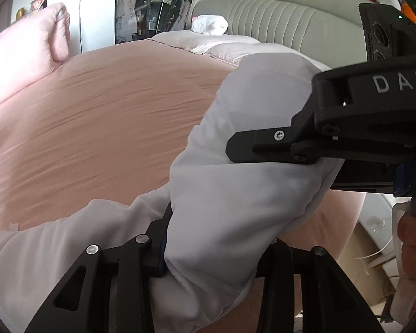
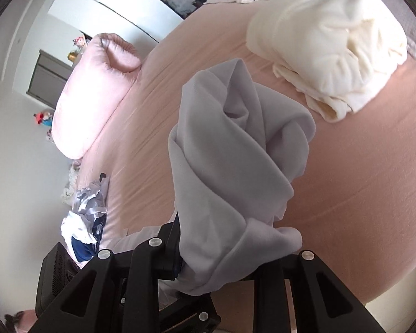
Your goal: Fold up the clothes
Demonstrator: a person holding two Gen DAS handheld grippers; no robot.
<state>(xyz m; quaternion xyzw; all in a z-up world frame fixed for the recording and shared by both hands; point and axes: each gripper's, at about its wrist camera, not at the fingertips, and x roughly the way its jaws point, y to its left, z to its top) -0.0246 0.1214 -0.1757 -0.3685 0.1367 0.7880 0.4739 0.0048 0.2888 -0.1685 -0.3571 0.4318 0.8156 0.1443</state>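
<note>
The left claw [image 1: 213, 252] pinches a pale grey garment [image 1: 235, 180], its fingers closed on a bunched fold of the cloth near the bottom of the left wrist view. The garment rises from there in a puffed roll above the pink bed [image 1: 97, 116], and more of it trails off to the lower left.

The right claw [image 2: 224, 260] also pinches the garment [image 2: 235, 152]; in its own view the cloth is gathered between the fingers and stands up in loose folds, held clear of the sheet [image 2: 360, 180]. Seen from the left wrist, the right claw [image 1: 235, 149] comes in from the right and its finger lies against the upper side of the roll. A hand [image 1: 410, 238] grips its handle at the right edge.

A cream bundle of cloth [image 2: 332, 50] lies on the bed beyond the garment, well apart from it. A pink pillow [image 2: 94, 94] sits at the far left edge of the bed, and a heap of blue, white and grey clothes [image 2: 86, 222], probably with some plastic wrap in it, lies at the near left edge. A grey padded headboard [image 1: 277, 19] stands behind the bed, with a small white thing [image 1: 209, 24] in front of it, too blurred to name.
</note>
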